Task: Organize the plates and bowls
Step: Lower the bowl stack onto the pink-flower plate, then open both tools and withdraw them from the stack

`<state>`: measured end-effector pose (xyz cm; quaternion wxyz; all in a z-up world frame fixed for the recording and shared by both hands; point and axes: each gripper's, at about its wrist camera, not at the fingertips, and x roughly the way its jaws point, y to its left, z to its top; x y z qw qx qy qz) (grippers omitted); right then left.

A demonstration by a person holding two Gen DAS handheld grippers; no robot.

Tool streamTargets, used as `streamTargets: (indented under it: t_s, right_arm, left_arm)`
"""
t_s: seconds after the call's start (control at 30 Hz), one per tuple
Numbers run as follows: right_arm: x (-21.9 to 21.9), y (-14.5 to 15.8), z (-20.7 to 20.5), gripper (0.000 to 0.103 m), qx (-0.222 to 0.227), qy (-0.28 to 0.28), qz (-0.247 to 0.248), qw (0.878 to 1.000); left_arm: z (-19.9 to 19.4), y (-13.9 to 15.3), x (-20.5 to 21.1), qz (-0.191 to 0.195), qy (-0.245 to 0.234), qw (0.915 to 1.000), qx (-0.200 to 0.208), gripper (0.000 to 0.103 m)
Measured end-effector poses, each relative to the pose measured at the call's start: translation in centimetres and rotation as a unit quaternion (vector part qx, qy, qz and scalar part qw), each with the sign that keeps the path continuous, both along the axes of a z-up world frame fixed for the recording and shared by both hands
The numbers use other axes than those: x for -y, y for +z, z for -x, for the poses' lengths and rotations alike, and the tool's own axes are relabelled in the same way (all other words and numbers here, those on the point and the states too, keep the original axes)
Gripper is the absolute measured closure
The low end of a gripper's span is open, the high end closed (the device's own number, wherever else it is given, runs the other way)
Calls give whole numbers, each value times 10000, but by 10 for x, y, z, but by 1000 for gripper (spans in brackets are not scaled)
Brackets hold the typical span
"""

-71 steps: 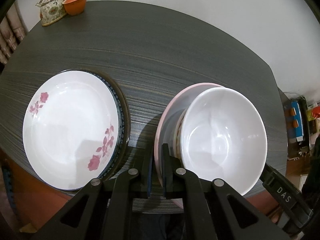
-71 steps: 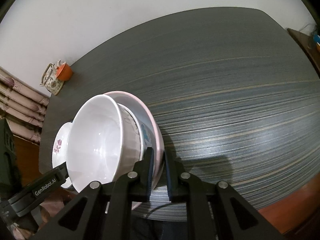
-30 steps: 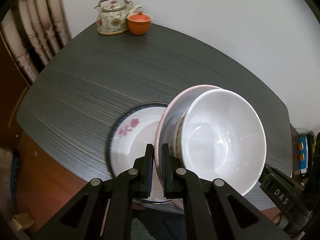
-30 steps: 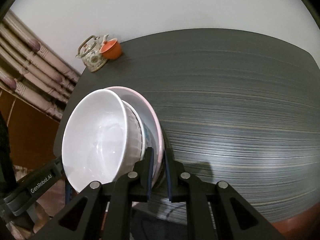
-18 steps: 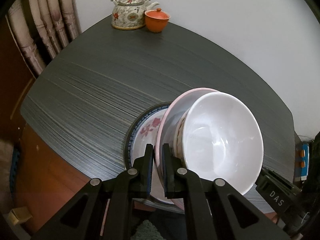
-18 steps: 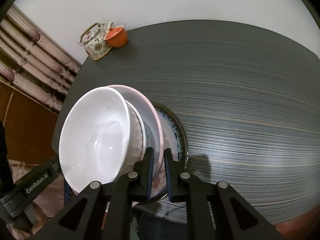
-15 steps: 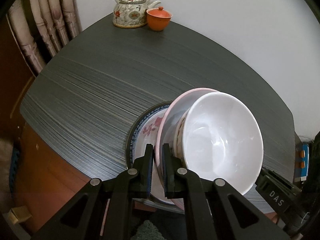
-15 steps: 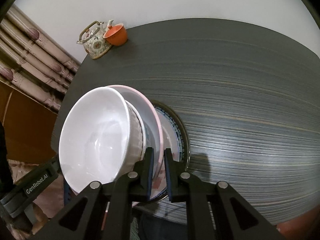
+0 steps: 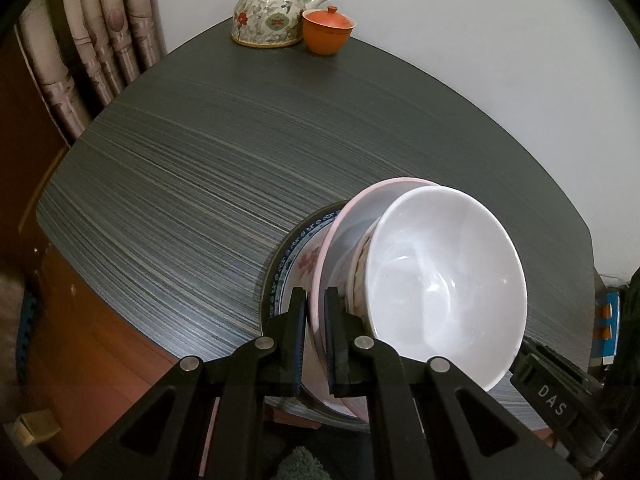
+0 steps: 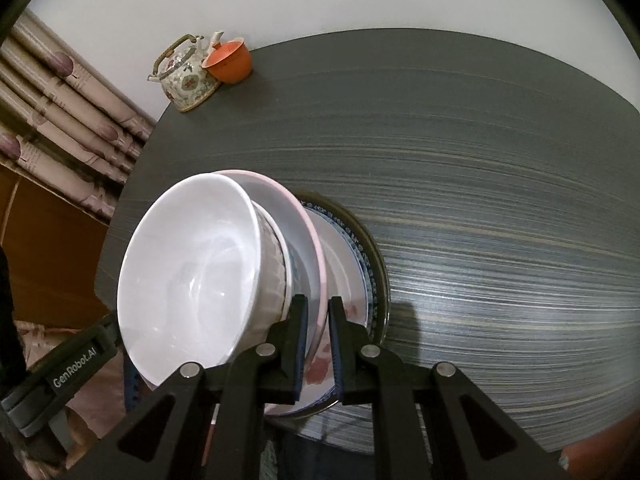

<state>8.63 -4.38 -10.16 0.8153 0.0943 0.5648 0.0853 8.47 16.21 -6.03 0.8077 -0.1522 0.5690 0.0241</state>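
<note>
Dark bench point(image 9: 208, 168) carries a blue-rimmed floral plate point(image 10: 352, 280) at its near edge. Above it – the pink plate point(image 9: 340, 232), white bowl point(image 9: 448, 292) nested inside. Your left gripper point(image 9: 314, 336) and right gripper point(image 10: 318, 344) – jaws of each pinching the pink plate's rim, opposite sides.
</note>
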Motion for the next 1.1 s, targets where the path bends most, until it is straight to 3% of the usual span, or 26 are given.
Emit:
streamTargets:
  t_s: [0.43, 0.53, 0.73, 0.87, 0.93, 1.1]
  right_arm:
    - [-9, 2, 3, 89, 121, 55, 182, 9997]
    - [-8, 3, 2, 84, 125, 50, 248, 9996]
    - [2, 5, 6, 61, 180, -24, 325, 9993]
    - [9, 10, 10, 49, 301, -50, 298, 9991]
    - [12, 14, 15, 48, 353, -29, 245, 9991]
    - [17, 24, 29, 47, 546, -21, 292, 9981]
  left_arm:
    - [1, -4, -2, -53, 33, 10000, 30, 98]
    - [0, -4, -7, -70, 105, 9999, 34, 90]
    - [4, 1, -16, -174, 207, 9995, 168, 68]
    - [11, 6, -21, -186, 246, 9992, 271, 61]
    - [15, 11, -21, -208, 242, 9989, 346, 52]
    - [33, 21, -20, -374, 258, 9974, 555, 48]
